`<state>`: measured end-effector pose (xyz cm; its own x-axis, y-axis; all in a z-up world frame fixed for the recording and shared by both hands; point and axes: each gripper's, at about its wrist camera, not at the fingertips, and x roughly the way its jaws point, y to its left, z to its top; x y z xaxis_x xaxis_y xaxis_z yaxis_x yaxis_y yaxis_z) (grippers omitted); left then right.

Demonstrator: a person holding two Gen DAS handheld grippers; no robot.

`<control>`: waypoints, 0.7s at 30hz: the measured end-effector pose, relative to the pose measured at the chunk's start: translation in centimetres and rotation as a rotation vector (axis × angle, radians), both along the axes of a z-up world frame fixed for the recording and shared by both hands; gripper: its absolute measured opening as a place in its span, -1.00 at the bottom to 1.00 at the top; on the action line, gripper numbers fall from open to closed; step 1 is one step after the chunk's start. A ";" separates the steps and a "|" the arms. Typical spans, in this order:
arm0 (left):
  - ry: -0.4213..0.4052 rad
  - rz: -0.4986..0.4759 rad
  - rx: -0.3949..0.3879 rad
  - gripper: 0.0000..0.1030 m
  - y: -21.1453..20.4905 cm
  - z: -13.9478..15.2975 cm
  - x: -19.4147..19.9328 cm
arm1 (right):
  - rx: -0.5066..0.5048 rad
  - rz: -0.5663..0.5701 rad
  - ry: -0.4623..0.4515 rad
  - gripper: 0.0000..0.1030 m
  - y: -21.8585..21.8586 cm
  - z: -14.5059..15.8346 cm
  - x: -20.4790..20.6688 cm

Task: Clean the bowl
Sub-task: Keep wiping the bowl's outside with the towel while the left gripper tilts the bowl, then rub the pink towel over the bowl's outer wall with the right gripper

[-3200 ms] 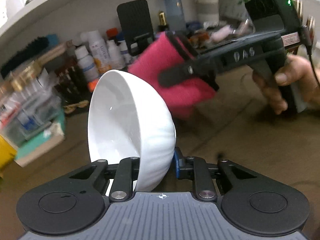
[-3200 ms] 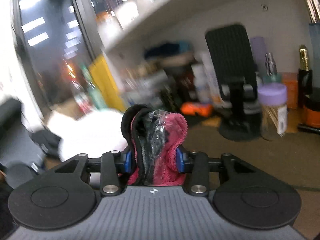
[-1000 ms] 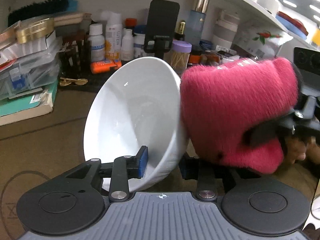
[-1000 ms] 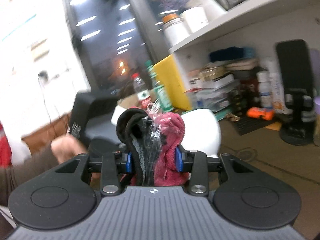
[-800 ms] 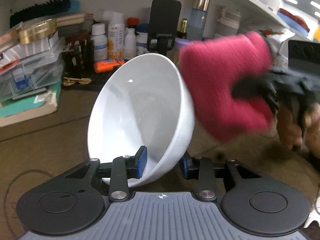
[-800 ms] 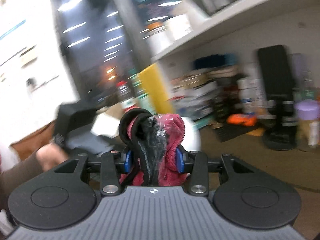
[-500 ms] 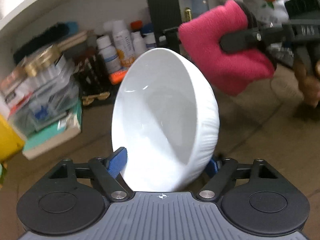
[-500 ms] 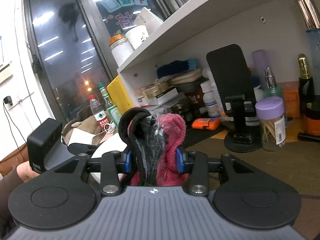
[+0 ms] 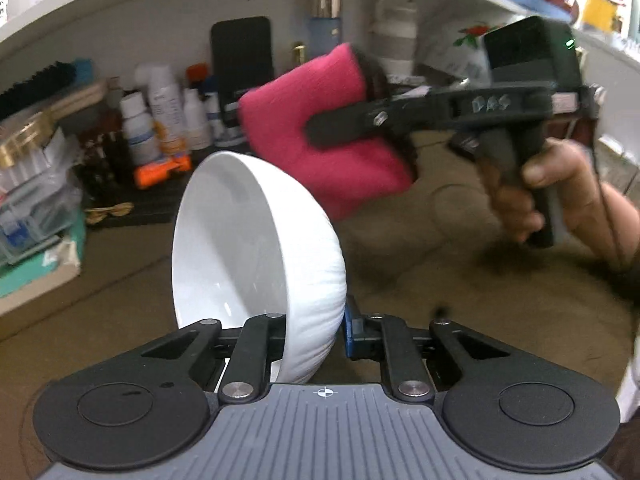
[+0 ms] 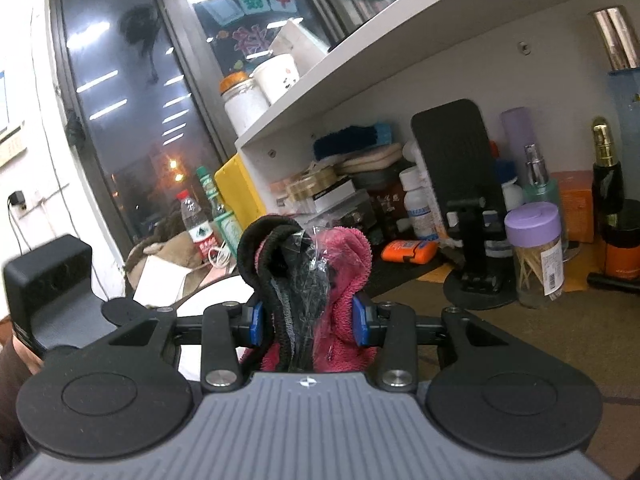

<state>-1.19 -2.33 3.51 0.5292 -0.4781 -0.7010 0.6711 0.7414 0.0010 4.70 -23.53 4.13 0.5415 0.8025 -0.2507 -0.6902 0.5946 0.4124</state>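
The left claw pinches the bowl by its rim and wall, one jaw inside and one outside; its jaws have just been closing on that rim, so the grip is a fresh one on thin, smooth china. The bowl stands on edge above the desk, mouth turned to the left of the left wrist view, foot side to the right, and it rises straight out of the claw towards the shelf clutter. The likely trouble is slip: a firm wipe pushing on the far rim would lever the bowl about the pinch, and it could twist out and drop onto the desk. A hard shove from the right could also knock it towards the bottles at the back. To the right, the right claw is clamped on a bunched pink cloth with a dark band and a bit of clear film. The cloth hangs just above and behind the bowl's upper right edge, near it but, as far as I can tell, not touching. If the film or band meets the china instead of the pile, the wipe would probably skid rather than clean.
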 end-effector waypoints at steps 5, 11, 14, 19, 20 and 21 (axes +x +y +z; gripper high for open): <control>0.010 0.058 0.005 -0.58 1.0 -0.2 1.0 | -0.012 0.117 -0.038 -0.13 2.2 0.9 -2.3; 0.036 0.097 -0.005 -0.55 2.5 -0.4 2.5 | -0.046 0.248 -0.071 -0.12 4.8 1.0 -4.2; 0.046 0.087 -0.021 -0.56 3.0 -0.3 2.3 | -0.049 0.215 -0.086 -0.15 4.6 1.0 -3.9; 0.051 0.071 -0.035 -0.57 3.4 -0.2 2.5 | -0.011 0.039 -0.045 -0.20 2.0 0.5 -0.9; 0.048 0.068 -0.031 -0.55 3.3 -0.2 2.6 | -0.008 0.014 -0.031 -0.20 1.7 0.2 -0.2; 0.044 0.065 -0.028 -0.46 3.2 -0.3 2.6 | -0.004 -0.011 -0.016 -0.20 1.4 -0.1 0.4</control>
<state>1.44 0.84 3.24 0.5291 -0.4633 -0.7109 0.6202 0.7829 -0.0487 5.13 -22.15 4.04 0.5541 0.7955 -0.2452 -0.6903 0.6037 0.3988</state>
